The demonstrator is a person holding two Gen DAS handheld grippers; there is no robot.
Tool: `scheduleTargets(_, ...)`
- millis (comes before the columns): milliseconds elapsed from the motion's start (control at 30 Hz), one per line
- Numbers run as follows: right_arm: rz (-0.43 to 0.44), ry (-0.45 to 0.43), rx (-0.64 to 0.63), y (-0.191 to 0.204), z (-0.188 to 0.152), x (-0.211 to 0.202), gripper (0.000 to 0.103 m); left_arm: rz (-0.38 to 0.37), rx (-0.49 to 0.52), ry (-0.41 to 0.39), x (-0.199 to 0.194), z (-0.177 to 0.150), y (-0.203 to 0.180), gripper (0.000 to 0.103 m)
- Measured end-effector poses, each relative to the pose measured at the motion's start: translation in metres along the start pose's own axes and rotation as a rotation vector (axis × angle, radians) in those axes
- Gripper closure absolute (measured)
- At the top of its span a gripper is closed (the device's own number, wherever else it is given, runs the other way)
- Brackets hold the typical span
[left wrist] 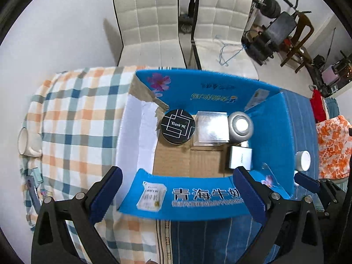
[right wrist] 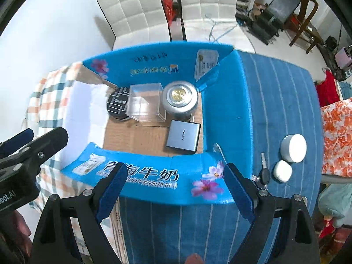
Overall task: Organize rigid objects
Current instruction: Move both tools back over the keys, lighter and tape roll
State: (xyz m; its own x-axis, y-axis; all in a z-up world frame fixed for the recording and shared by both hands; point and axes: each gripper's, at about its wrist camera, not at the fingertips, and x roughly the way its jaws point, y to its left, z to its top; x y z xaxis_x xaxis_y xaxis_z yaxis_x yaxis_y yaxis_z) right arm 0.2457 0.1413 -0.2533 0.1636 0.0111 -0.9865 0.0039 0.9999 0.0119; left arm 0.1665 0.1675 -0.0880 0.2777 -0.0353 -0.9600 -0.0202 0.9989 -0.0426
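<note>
Both jaws wide, nothing held: left gripper and right gripper hovering at lower frame over the blue box. Inside already: black tin, clear case, silver puck, grey pack. Next, probably: right toward the white jar, oval case or key, low and square. Jar contents hidden; mug at left edge blurred.

Four rigid items inside blue box

Home room: padded dining chairs, exercise gear.
</note>
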Motion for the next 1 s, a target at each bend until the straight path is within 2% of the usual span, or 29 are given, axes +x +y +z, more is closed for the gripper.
scheduleTargets(267,0.036,-0.095,-0.027,0.002,-0.02,-0.072,0.012,-0.001,0.01,-0.08,-0.052,-0.017,-0.006,0.0)
scheduleTargets(433,0.06,-0.122,-0.034,0.0,-0.026,-0.092,0.012,0.012,0.001,-0.134,-0.078,-0.024,-0.014,0.0)
scheduleTargets(567,0.071,-0.122,0.002,-0.023,-0.035,-0.098,0.012,0.006,0.012,-0.151,-0.086,-0.028,-0.03,0.0)
scheduleTargets(667,0.058,-0.121,0.055,-0.059,-0.046,-0.1,0.012,-0.007,0.037,-0.151,-0.085,-0.032,-0.053,0.0)
scheduleTargets(800,-0.021,-0.109,0.15,-0.128,-0.071,-0.098,0.012,-0.045,0.086,-0.121,-0.073,-0.043,-0.103,0.0)
scheduleTargets(1000,-0.159,-0.005,0.349,-0.253,-0.124,-0.068,0.012,-0.146,0.209,-0.004,-0.027,-0.081,-0.195,0.0)
